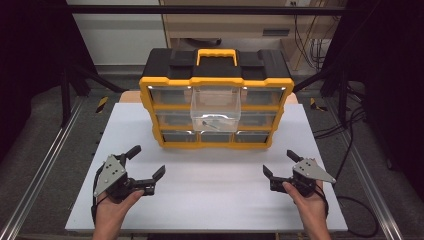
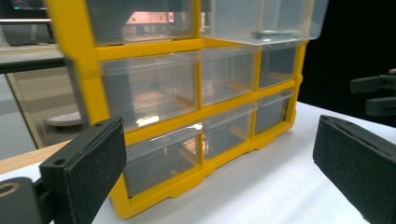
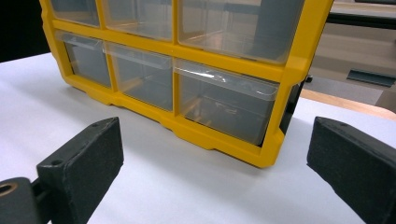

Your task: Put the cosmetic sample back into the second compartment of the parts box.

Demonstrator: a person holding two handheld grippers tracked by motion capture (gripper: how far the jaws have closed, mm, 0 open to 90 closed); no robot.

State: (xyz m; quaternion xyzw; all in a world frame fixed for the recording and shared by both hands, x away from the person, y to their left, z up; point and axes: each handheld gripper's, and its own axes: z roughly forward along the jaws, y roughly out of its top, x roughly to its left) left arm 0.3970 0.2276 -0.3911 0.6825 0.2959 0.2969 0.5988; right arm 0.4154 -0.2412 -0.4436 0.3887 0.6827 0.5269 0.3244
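The left gripper (image 1: pixel 146 160), black with a grey three-cornered plate on top, sits at about 8 o'clock on the white rectangular tabletop (image 1: pixel 210 195), its jaws spread wide and holding nothing. The right gripper (image 1: pixel 280 163), of the same build, sits at about 4 o'clock, jaws equally wide and empty. Each is held by a hand coming in from 6 o'clock: the left hand (image 1: pixel 112 210) and the right hand (image 1: pixel 310 202).

Between them and farther off, toward 12 o'clock, stands the yellow-framed black plastic organiser cabinet with clear drawers (image 1: pixel 216 97), upright on the tabletop, well apart from both grippers. It has a yellow carry handle (image 1: pixel 216 54) on its black top and three rows of three see-through drawers. The top-middle clear drawer (image 1: pixel 216 107) is pulled out toward the person, with a small grey object (image 1: pixel 212 121) lying in it; what it is cannot be told.

No brand, label or writing can be read anywhere.

The left gripper view looks at the cabinet (image 2: pixel 187 107) from its left corner, catching the pulled-out drawer (image 2: pixel 264 21) from below and the right gripper's jaws at 3 o'clock. The right gripper view shows the cabinet's (image 3: pixel 187 79) lower right corner, where the bottom-right drawer (image 3: pixel 224 105) holds some small dark bits, too blurred to name.
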